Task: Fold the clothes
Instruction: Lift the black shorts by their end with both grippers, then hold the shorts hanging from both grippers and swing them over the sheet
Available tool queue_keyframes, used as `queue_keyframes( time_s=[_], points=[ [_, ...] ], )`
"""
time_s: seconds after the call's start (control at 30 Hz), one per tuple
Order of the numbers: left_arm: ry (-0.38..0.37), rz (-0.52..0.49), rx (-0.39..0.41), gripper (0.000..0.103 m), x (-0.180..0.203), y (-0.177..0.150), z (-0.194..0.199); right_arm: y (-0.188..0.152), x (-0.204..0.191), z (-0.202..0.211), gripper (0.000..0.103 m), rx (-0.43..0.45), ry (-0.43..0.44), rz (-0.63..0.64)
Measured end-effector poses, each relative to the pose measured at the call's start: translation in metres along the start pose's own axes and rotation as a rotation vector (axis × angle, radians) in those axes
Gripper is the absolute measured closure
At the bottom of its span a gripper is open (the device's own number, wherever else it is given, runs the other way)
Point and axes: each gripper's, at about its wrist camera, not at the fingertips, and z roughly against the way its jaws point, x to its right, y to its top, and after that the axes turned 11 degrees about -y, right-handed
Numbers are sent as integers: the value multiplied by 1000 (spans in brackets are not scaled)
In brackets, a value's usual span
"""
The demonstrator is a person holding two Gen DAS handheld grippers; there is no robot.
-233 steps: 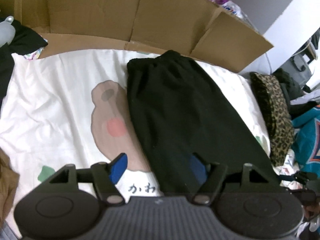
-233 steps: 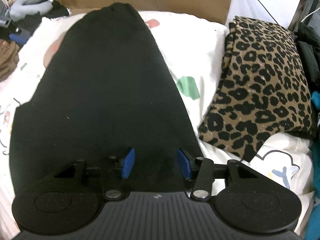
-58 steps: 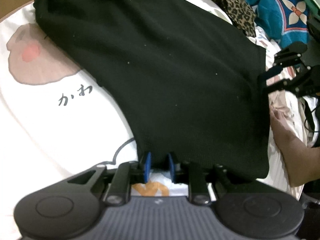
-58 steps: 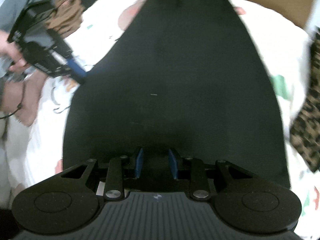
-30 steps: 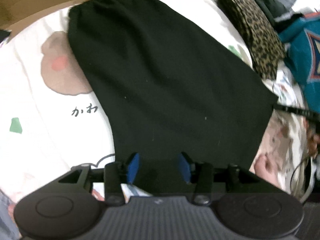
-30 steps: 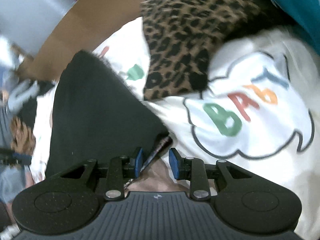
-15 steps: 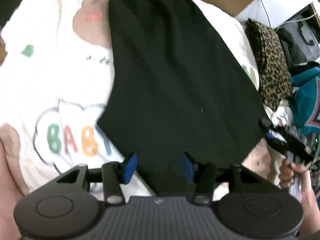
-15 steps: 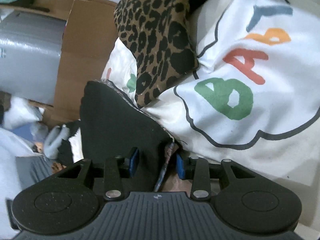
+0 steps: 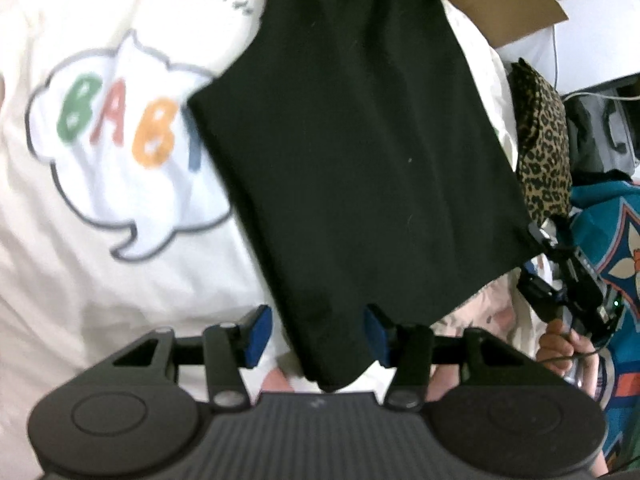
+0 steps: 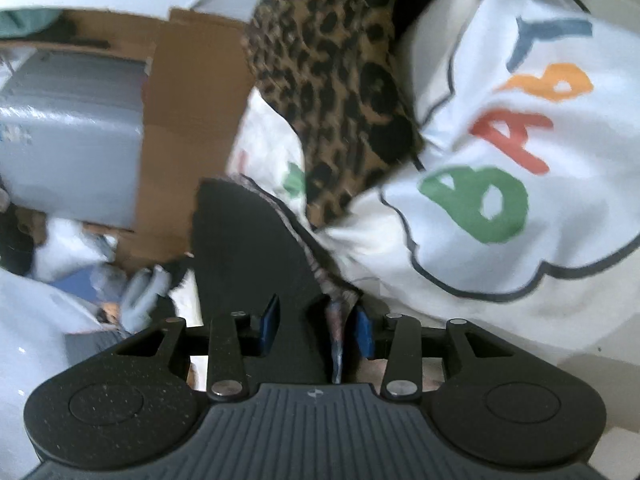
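**Black garment lifted by its near edge for the fold**

Since half a second ago, the near edge of the black garment (image 9: 360, 140) has been raised higher, and more of the white printed sheet (image 9: 120, 260) is uncovered under it in the left wrist view. This is judged as the start of the fold: the near edge seems ready to be carried toward the far end, which lies near the cardboard (image 9: 500, 4).

The left gripper (image 9: 316, 332) is seen spread wide, with the lower corner of the cloth hanging between its fingers but not pinched. The right gripper (image 10: 316, 326) is not fully closed; the cloth edge passes between its fingers, and a firm grasp cannot be confirmed.

Only in the left view is the right gripper (image 9: 560, 276) shown from outside, at the garment's right corner. Only in the right view is the coloured inner lining at the hem visible, and the leopard-print fabric (image 10: 340, 100) is seen close beside it.
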Motion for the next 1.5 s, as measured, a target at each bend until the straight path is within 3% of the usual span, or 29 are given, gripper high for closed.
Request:
queue_keyframes(
  time_s=[0.17,0.5,0.53,0.63,0.8,0.93,1.03,1.23,1.3,1.33,1.37,1.4,1.47,1.5],
  points=[
    [-62,93,22,49,-15,-12,-10,-5,3,-5,60,-34,-34,20],
    [-185,114,76,46,-33,-12,-15,-9,10,-4,61,-42,-24,-1],
    [-196,121,73,47,-33,-12,-14,-10,12,-4,61,-39,-17,-12],
    [-229,140,59,78,-30,-10,-13,-11,17,1,61,-33,-7,-23],
    [-278,171,72,77,-29,-12,1,-10,13,3,62,-12,9,-38],
    [-264,193,69,72,-37,-13,-7,-11,12,0,62,-14,23,-51],
    [-197,166,68,65,-39,-9,-17,-10,14,-2,62,-16,16,-43],
    [-228,180,92,65,-39,-7,-23,-7,17,-8,62,-4,14,-49],
    [-244,182,77,73,-38,-8,-25,-6,17,-9,62,-2,22,-56],
    [-243,181,74,83,-38,-8,-25,-5,17,-10,62,-2,26,-59],
    [-240,179,71,90,-37,-9,-25,-5,16,-10,63,-6,26,-57],
    [-237,178,69,91,-37,-9,-24,-4,16,-10,78,-10,20,-55],
    [-234,181,64,96,-35,-7,-21,-3,16,-7,94,-16,12,-54],
    [-222,166,60,96,-32,-6,-18,-2,16,-5,96,-17,10,-56]
  ],
)
